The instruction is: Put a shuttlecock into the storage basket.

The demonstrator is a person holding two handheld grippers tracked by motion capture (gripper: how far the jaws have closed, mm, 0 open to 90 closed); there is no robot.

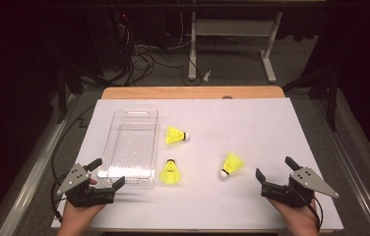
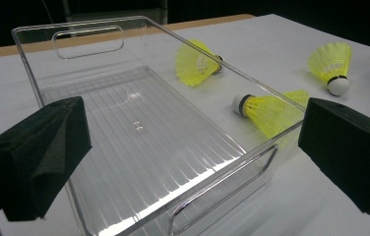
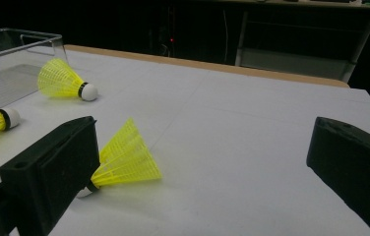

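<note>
**Open grippers before three shuttlecocks and a clear tray**

Nearest, the left gripper (image 1: 108,173) and right gripper (image 1: 273,173) rest at the table's front edge, jaws spread wide, holding nothing. The right-hand shuttlecock (image 1: 231,164) lies just ahead of the right gripper; close on its skirt near the cork, gently, since the skirt likely crushes. Its cork hides behind a jaw in the right gripper view. Beyond lie the middle shuttlecock (image 1: 170,172), the far shuttlecock (image 1: 176,135) and the empty tray (image 1: 136,114), whose transparent walls are hard to trace.

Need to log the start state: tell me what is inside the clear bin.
Nothing lies inside the bin; its ribbed floor shows bare through the clear walls. All three shuttlecocks lie outside, on the table. Nothing covers the inside.
</note>
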